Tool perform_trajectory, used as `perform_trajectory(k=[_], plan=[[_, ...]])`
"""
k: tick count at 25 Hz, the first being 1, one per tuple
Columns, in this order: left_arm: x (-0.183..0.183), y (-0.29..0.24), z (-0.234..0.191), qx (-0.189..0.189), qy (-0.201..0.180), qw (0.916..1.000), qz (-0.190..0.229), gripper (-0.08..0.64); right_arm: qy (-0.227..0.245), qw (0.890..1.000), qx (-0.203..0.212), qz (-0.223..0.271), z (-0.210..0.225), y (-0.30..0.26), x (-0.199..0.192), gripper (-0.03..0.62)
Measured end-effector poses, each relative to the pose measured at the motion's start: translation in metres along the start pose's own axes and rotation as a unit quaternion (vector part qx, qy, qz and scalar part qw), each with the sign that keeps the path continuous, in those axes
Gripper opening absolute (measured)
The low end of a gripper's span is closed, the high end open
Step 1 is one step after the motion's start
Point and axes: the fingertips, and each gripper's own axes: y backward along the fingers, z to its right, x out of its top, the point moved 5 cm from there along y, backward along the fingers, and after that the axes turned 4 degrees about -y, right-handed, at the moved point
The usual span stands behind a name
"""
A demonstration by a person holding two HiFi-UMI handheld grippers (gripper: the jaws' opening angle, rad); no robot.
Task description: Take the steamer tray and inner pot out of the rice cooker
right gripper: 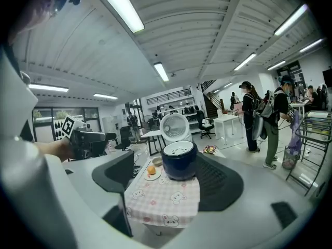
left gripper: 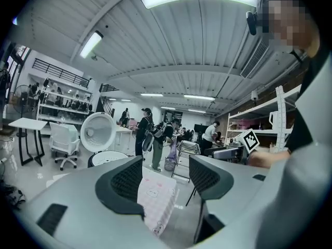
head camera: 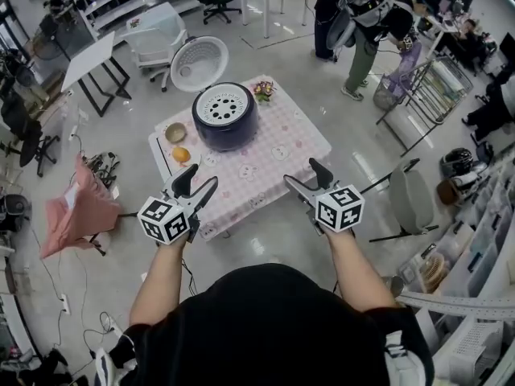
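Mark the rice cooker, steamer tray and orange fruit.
rice cooker (head camera: 226, 138): head view, dark side wall.
steamer tray (head camera: 225, 105): head view, middle of its perforated white face.
orange fruit (head camera: 181, 154): head view, its middle.

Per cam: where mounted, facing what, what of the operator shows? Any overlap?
Head view: on the person's head, looking steeply down at the table and rice cooker; shows both forearms, the left gripper and right gripper.
Left gripper view: on the left gripper, looking along its open fingers at the table corner; person's body at right.
Right gripper view: on the right gripper, looking between its open fingers at the rice cooker; left hand at left.
Shared: all see the rice cooker; each gripper view sees the other gripper.
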Motion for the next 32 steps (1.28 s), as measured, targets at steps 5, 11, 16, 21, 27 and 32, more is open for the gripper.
perform_trajectory(k=[5, 11, 16, 21, 27, 32], plan=[[0.001, -0.023, 0.006, 0.006, 0.003, 1.0, 0.001, 0.288, -0.002, 1.0, 0.01, -0.008, 0.023, 0.0, 0.001, 0.385], [0.002, -0.043, 0.015, 0.009, 0.008, 0.9999, 0.005, 0.29, 0.005, 1.0, 0.019, -0.018, 0.041, 0.003, 0.004, 0.387], [0.001, -0.055, 0.02, 0.01, 0.002, 0.9999, -0.002, 0.291, 0.006, 1.0, 0.017, -0.018, 0.054, 0.008, 0.01, 0.387], [0.001, -0.065, 0.014, 0.012, 0.002, 0.9999, -0.007, 0.291, -0.001, 1.0, 0.014, -0.027, 0.064, 0.003, 0.006, 0.387], [-0.009, -0.078, -0.004, 0.02, 0.011, 0.9996, -0.015, 0.291, -0.01, 1.0, 0.009, -0.028, 0.077, -0.013, 0.006, 0.387], [-0.011, -0.102, -0.028, 0.013, 0.02, 0.9996, -0.014, 0.291, -0.011, 0.999, -0.002, -0.035, 0.094, -0.033, 0.011, 0.387]])
